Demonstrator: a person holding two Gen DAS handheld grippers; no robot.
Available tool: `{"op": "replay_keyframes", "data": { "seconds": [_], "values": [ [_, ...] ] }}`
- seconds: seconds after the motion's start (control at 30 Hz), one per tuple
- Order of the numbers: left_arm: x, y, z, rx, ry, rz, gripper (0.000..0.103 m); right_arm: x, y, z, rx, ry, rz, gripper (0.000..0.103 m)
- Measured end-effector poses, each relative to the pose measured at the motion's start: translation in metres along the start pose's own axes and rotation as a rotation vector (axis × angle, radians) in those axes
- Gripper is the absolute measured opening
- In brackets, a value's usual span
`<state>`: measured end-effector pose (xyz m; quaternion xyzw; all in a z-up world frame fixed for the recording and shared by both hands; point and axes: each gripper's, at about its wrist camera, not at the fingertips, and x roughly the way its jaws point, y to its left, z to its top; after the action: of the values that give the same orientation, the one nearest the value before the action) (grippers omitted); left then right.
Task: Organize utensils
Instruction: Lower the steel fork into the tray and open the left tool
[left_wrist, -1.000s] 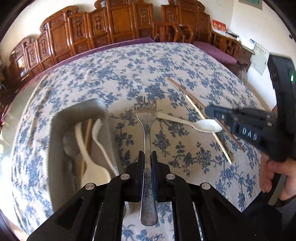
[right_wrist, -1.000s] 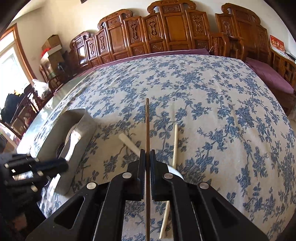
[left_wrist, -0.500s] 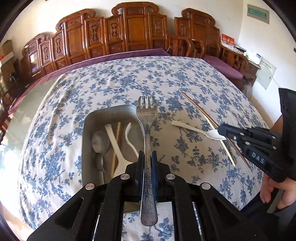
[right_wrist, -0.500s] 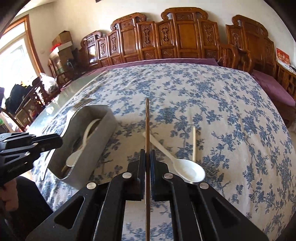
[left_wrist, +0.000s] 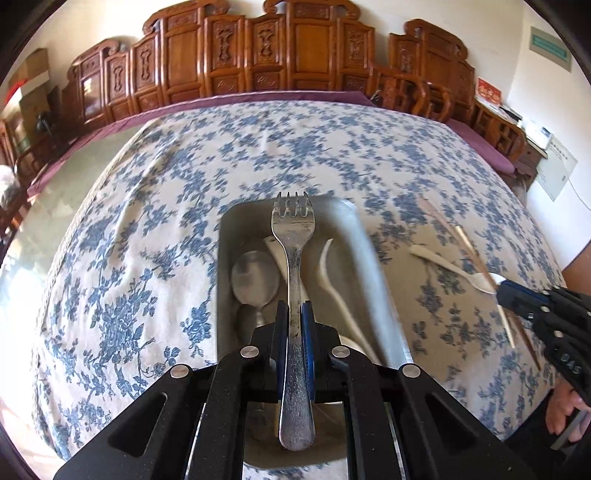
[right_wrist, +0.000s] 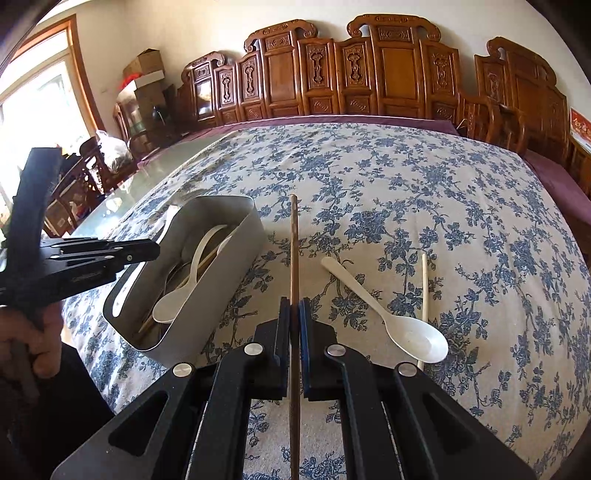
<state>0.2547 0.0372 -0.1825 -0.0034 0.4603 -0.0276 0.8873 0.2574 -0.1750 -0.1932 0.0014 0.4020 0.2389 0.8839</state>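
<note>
My left gripper (left_wrist: 294, 314) is shut on a metal fork (left_wrist: 293, 258), held over the grey utensil box (left_wrist: 373, 273). Inside the box lie a metal spoon (left_wrist: 255, 277), white plastic spoons (left_wrist: 336, 284) and a wooden chopstick. My right gripper (right_wrist: 294, 310) is shut on a dark brown chopstick (right_wrist: 294, 243), just right of the box (right_wrist: 218, 295). On the cloth lie a white plastic spoon (right_wrist: 391, 321) and a pale chopstick (right_wrist: 424, 291). The left gripper (right_wrist: 147, 249) shows at the left of the right wrist view, the right gripper (left_wrist: 506, 291) at the right of the left wrist view.
The table wears a blue-flowered cloth (right_wrist: 406, 206). Carved wooden chairs (right_wrist: 369, 70) line its far side. A glass tabletop strip (left_wrist: 40, 229) shows at the left. A hand (right_wrist: 33, 343) grips the left tool's handle, and another hand (left_wrist: 565, 410) the right tool's.
My left gripper has carried the fork leftwards from the cloth to above the box. My right gripper drew back slightly with the dark chopstick, so the white spoon and box now show more fully.
</note>
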Motion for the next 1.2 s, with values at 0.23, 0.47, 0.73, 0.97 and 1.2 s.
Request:
{"op": "replay_keyframes", "data": {
  "seconds": [0.23, 0.47, 0.73, 0.97, 1.2],
  "values": [
    [0.026, 0.013, -0.010, -0.031, 0.049, 0.005, 0.007, 0.006, 0.003, 0.000, -0.005, 0.010, 0.010, 0.006],
    [0.034, 0.015, -0.013, -0.033, 0.056, 0.006, 0.007, 0.010, 0.004, -0.001, -0.012, 0.021, 0.009, 0.006],
    [0.032, 0.012, -0.015, 0.000, 0.046, 0.021, 0.007, 0.013, 0.004, -0.003, -0.013, 0.031, 0.002, 0.006],
    [0.014, 0.010, -0.014, 0.006, -0.012, 0.024, 0.007, 0.014, 0.006, -0.004, -0.015, 0.034, 0.002, 0.006],
    [-0.007, 0.016, -0.014, -0.004, -0.060, 0.024, 0.007, 0.009, 0.015, -0.001, -0.036, 0.026, 0.007, 0.006]
  ]
}}
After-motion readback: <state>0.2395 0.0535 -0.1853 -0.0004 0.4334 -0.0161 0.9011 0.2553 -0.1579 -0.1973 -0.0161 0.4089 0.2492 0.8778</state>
